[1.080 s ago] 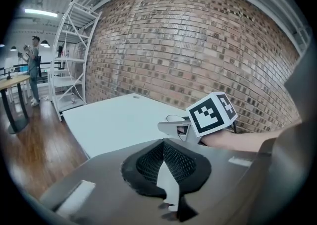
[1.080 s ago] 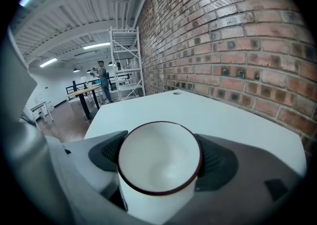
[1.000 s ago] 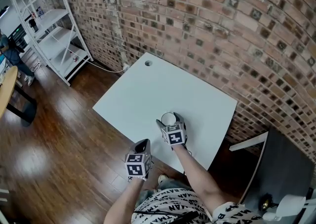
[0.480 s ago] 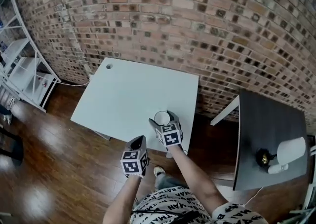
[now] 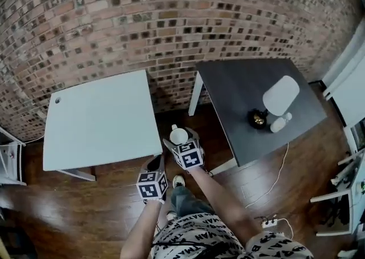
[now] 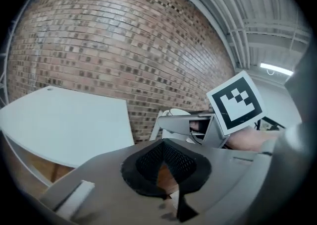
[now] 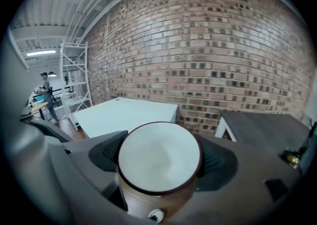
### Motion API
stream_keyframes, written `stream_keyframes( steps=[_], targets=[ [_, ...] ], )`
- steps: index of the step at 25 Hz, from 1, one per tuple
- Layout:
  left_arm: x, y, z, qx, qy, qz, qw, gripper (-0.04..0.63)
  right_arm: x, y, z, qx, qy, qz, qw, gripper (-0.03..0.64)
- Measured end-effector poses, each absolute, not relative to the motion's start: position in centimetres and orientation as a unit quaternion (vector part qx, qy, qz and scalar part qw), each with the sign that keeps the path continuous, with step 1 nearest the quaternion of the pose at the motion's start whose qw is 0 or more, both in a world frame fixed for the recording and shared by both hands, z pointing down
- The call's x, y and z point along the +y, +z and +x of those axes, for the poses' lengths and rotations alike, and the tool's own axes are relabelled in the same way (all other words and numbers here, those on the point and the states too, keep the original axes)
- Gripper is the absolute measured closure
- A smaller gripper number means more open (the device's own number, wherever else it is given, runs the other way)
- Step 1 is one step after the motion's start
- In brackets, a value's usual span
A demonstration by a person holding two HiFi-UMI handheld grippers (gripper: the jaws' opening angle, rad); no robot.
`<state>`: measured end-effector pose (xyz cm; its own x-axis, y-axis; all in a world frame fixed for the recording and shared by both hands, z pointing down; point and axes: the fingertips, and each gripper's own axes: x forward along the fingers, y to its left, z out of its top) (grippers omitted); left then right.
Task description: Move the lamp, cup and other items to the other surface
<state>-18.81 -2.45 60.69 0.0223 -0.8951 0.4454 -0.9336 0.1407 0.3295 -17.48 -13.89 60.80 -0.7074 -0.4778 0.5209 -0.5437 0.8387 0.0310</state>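
Observation:
A brown cup with a white inside stands between the pads of my right gripper, which is shut on it. The cup hangs over the wood floor in the gap between the white table and the dark table. On the dark table stands a lamp with a white shade and a black base, with a small white item beside it. My left gripper is shut with nothing in it, just left of the right one.
A brick wall runs behind both tables. A white cable trails across the floor to a power strip at lower right. White furniture stands at the right edge. A white shelf unit and a person are far off.
Both grippers have left the white table with the cup and moved right, over the floor. The dark table with the lamp has come fully into view.

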Motion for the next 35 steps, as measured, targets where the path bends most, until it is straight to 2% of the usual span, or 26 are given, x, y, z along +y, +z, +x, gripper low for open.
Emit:
stream_keyframes(
  steps=[7,13,19,27,35],
  targets=[
    [-8.1,61.1,-6.0,-0.609,0.086,0.738,0.278,0.595,-20.3,60.8,-1.2,-0.88,0.095,0.392,0.251,0.199],
    [-14.5,60.7,-0.1,-0.583,0.092,0.762,0.266,0.595,-26.5,61.1,7.0,-0.858,0.106,0.437,0.247,0.199],
    [-21.1,60.7,2.9,-0.576,0.103,0.769,0.258,0.595,-33.8,62.1,10.1,-0.855,0.101,0.449,0.24,0.199],
    [-27.1,62.2,2.8,-0.597,0.108,0.749,0.266,0.595,-42.4,64.8,10.6,-0.856,0.112,0.453,0.223,0.199],
    [-29.2,64.1,1.8,-0.612,0.122,0.728,0.283,0.595,-46.5,67.9,10.0,-0.853,0.121,0.457,0.222,0.199]
  ],
)
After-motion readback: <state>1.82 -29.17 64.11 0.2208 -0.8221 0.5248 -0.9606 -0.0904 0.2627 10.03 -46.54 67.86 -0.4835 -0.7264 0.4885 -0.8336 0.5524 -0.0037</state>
